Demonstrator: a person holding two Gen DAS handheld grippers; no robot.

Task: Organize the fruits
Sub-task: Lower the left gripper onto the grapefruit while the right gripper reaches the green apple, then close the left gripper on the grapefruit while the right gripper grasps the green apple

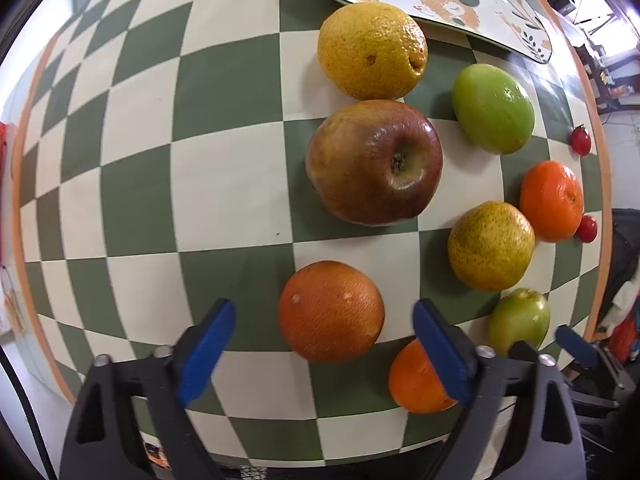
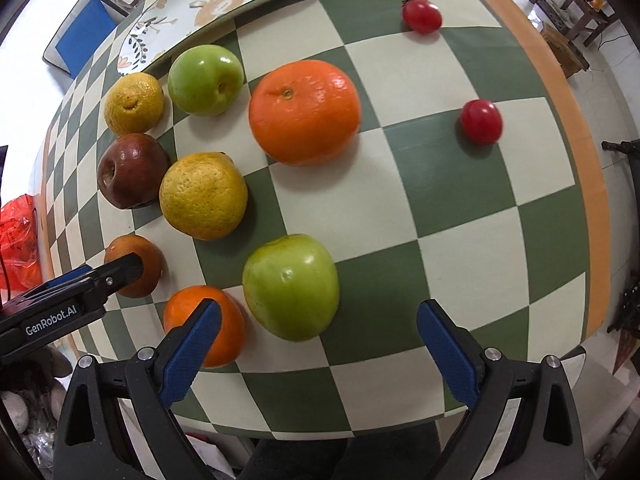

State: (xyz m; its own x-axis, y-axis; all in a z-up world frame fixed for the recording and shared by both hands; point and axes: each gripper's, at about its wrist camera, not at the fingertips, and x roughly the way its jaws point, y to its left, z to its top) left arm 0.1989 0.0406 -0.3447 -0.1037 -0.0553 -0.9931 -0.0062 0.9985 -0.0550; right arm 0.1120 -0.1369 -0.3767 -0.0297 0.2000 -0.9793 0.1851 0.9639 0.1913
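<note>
Reading "GenRobot.AI" in white on the black left gripper [image 2: 132,270], jaws apart around a dull orange round fruit [image 1: 331,311]; right gripper [image 2: 320,344] jaws apart over a green apple [image 2: 291,286] on the checkered counter [image 2: 460,220]; floral tray [image 2: 216,4] beyond.

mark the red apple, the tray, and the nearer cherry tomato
red apple [image 1: 374,162]: left wrist view, upper skin beside stem dimple.
tray [image 2: 216,4]: right wrist view, patterned floor.
nearer cherry tomato [image 2: 481,121]: right wrist view, middle.

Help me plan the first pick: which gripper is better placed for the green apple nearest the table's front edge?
Probably right: the green apple sits between the right gripper fingers; the left gripper brackets an orange.
</note>
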